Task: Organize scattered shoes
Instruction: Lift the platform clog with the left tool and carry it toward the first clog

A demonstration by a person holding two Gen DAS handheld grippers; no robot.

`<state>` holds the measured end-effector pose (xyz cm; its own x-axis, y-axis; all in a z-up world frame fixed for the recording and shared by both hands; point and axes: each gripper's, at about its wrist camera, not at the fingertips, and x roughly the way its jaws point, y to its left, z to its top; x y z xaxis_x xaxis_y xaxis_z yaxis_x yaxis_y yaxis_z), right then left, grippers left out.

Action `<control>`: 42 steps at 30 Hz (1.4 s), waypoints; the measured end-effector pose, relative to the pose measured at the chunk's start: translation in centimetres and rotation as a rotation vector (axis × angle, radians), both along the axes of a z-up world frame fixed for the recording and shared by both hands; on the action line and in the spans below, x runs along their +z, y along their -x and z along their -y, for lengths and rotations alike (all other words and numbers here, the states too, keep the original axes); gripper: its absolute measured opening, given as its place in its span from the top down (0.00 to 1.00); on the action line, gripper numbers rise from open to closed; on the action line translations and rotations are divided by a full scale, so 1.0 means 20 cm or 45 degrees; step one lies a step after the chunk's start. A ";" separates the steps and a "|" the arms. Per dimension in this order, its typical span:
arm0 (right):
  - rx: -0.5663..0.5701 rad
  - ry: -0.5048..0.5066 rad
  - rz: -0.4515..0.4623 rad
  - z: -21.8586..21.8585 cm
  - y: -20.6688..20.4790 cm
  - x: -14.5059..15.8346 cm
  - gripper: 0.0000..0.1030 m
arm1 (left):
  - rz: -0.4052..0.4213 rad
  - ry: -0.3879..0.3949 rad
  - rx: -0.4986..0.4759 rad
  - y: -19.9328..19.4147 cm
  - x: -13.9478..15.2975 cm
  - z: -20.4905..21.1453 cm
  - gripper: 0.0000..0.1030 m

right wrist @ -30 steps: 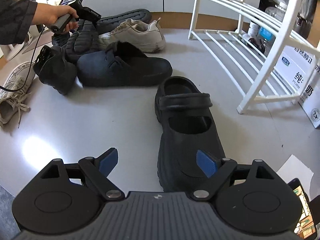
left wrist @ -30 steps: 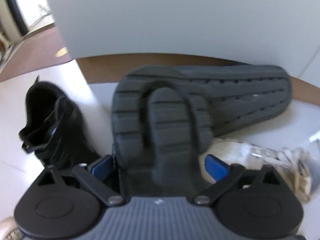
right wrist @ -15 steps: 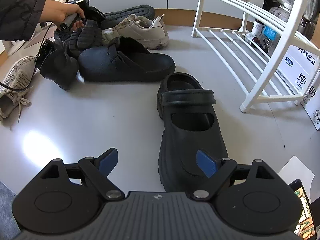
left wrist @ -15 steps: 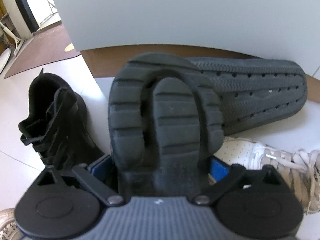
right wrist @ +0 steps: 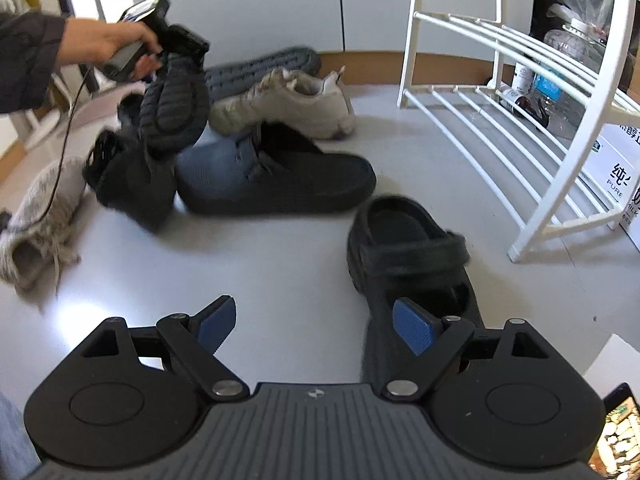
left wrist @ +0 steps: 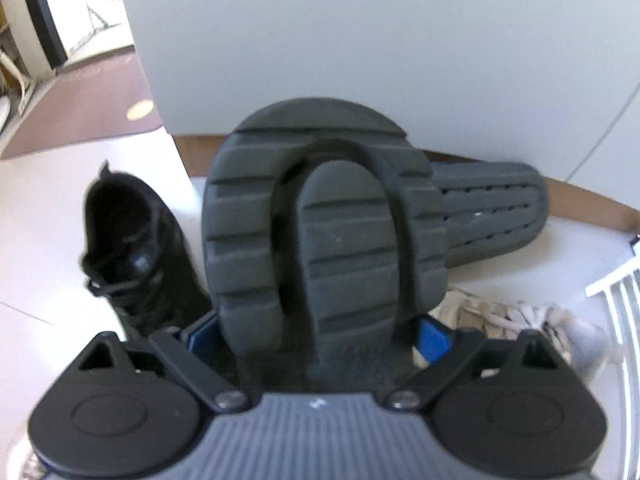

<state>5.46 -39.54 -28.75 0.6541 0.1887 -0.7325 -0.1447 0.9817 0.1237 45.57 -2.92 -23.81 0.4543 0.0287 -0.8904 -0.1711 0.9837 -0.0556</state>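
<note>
- Left gripper (left wrist: 318,332) pinches one dark clog (left wrist: 324,232), sole outward.
- Right gripper (right wrist: 316,322) spread, empty.
- Six other shoes lie on the floor (right wrist: 260,264).
- One white rack (right wrist: 520,100).

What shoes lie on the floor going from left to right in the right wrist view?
Grey sneaker → black boot → dark blue clog → black strap clog.

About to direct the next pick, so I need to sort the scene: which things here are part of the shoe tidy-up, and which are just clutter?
Part of the job:
- black clog, clamped in left gripper
- matching clog on floor
- dark slip-on
- beige sneaker
- black boot
- grey slipper
- white rack
- right gripper, open

Just lying about:
- bottles
- carton
</note>
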 end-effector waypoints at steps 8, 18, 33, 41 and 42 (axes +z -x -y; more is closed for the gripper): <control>-0.011 -0.085 0.091 -0.10 -0.04 0.09 0.13 | 0.038 0.028 -0.104 0.16 0.30 0.03 0.07; 0.007 -0.161 0.133 -0.19 -0.03 0.13 0.13 | 0.043 0.115 -0.220 0.51 0.40 -0.05 0.07; 0.019 -0.121 0.081 -0.22 0.00 0.08 0.13 | -0.081 0.319 -0.602 1.00 0.20 -0.06 0.07; 0.017 -0.104 0.024 -0.20 0.03 0.02 0.13 | -0.110 0.325 -0.908 1.13 0.17 0.20 0.07; 0.019 -0.103 0.019 -0.20 0.04 0.02 0.13 | -0.126 0.329 -0.930 1.14 0.15 0.22 0.07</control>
